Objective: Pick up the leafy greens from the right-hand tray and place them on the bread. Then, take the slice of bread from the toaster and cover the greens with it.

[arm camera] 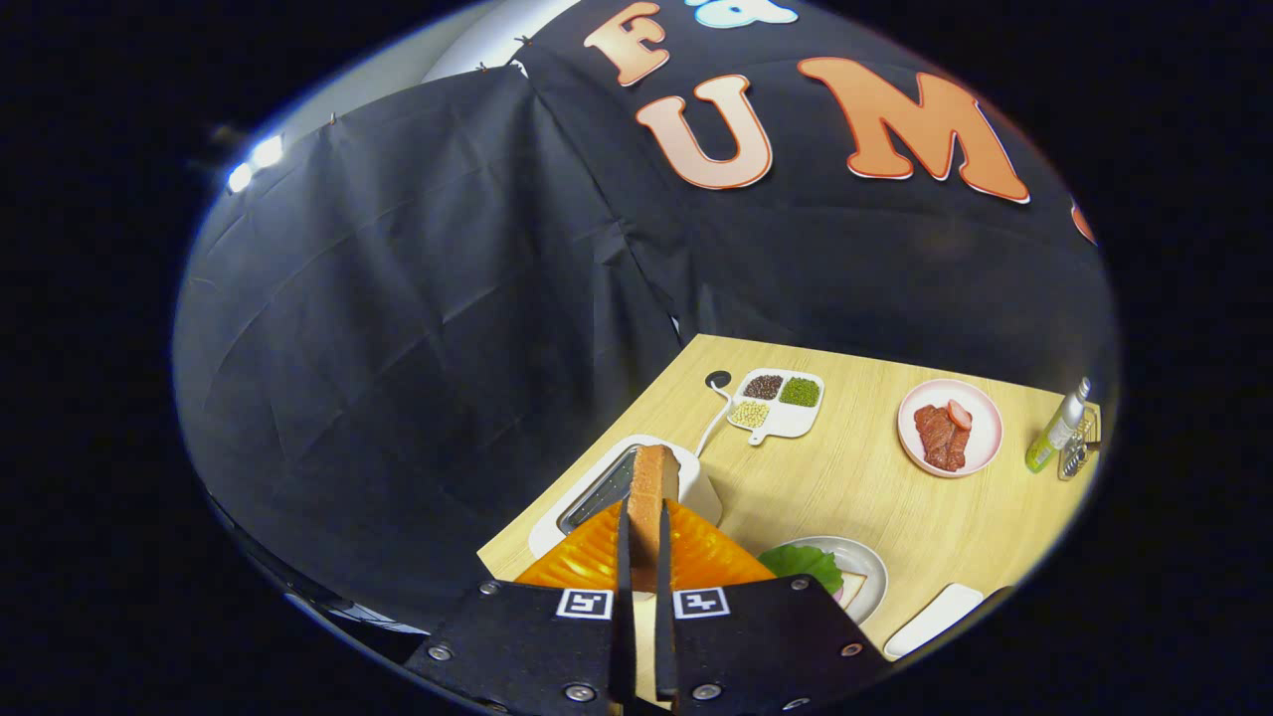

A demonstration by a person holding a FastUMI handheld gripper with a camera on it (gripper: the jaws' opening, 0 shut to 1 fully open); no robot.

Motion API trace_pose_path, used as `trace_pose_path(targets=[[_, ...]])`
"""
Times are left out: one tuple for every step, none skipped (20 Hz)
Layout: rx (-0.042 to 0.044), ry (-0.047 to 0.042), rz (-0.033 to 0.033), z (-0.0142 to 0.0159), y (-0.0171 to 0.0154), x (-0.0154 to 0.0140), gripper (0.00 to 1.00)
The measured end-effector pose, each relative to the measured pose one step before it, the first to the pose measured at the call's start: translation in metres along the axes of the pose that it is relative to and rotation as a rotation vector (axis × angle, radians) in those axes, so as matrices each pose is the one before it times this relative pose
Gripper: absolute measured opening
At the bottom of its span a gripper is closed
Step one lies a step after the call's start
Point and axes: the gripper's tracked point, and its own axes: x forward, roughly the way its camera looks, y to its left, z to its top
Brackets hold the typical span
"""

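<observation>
My gripper [644, 532] is shut on a slice of bread [651, 492], held upright on edge between the two fingers, above the white toaster [696, 487]. The toaster's slot [597, 492] lies just to the left of the slice. To the right of the fingers, a leafy green [804, 565] lies on a white plate [867, 575]; whether bread lies under it I cannot tell.
Beyond the toaster stands a white divided dish [781, 423] with beans and seeds. A pink plate [985, 428] with meat slices lies farther right, beside a green bottle [1056, 430] and a grater [1079, 452]. A white tray corner [935, 619] sits near the table's front edge.
</observation>
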Motion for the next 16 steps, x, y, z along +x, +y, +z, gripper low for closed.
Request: trace_pose_path(targets=[[0.00933, 0.00475, 0.00295, -0.00420, -0.00649, -0.00160, 0.08], [0.00497, 0.00881, 0.00064, -0.00633, -0.00719, -0.00064, 0.08], [0.01021, 0.00300, -0.00026, -0.00391, -0.00655, -0.00045, 0.08], [0.00894, 0.00674, 0.00156, -0.00616, -0.00587, 0.00128, 0.08], [0.01440, 0.00353, 0.00570, -0.00415, -0.00440, -0.00038, 0.08], [0.00964, 0.00571, 0.00359, -0.00461, -0.00461, 0.00089, 0.08], [0.01259, 0.00488, 0.00371, -0.00479, -0.00558, 0.00129, 0.08], [0.01100, 0.00711, 0.00165, -0.00573, -0.00506, 0.00141, 0.08], [0.01407, 0.00832, 0.00226, -0.00563, -0.00608, 0.00164, 0.08], [0.01269, 0.00925, 0.00164, -0.00634, -0.00548, 0.00416, 0.08], [0.01559, 0.01306, 0.00262, -0.00629, -0.00670, 0.00400, 0.08], [0.01718, 0.01107, 0.00666, -0.00691, -0.00495, 0.00236, 0.08], [0.01862, 0.00996, 0.00386, -0.00541, -0.00596, 0.00240, 0.08], [0.01668, 0.00904, 0.00293, -0.00512, -0.00521, 0.00330, 0.08], [0.01728, 0.00906, -0.00058, -0.00546, -0.00686, 0.00308, 0.08], [0.00994, 0.00780, -0.00270, -0.00286, -0.00466, 0.00361, 0.08]])
